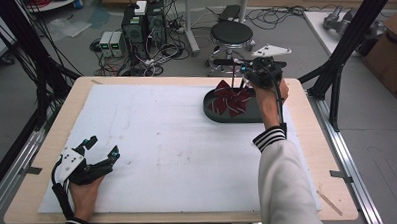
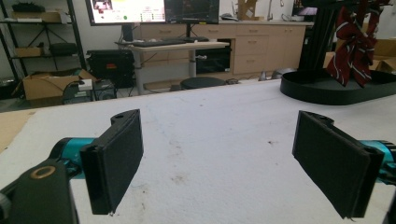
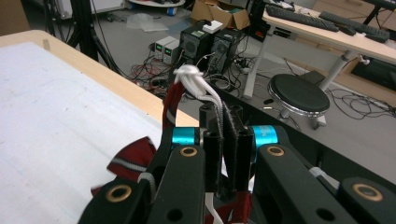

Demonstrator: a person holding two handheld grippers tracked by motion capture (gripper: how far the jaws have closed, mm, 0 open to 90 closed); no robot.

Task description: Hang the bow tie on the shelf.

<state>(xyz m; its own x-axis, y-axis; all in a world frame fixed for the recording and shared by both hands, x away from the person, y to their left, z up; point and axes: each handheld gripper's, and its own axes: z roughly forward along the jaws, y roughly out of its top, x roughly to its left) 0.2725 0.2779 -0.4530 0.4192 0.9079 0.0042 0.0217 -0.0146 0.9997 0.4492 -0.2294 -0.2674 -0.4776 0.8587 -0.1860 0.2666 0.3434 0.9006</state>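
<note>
Striped cloth bow (image 1: 231, 100) (white cord), matt black plastic tray (image 1: 212, 111), pale wooden table (image 1: 47, 147).

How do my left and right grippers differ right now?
The left gripper has its jaws wide apart with nothing between them; the right gripper is shut on the white cord of the dark red bow. The left gripper sits low at the near left of the white mat; the right gripper is raised above the black tray at the far right. Both are hand-held, with black pads.
</note>
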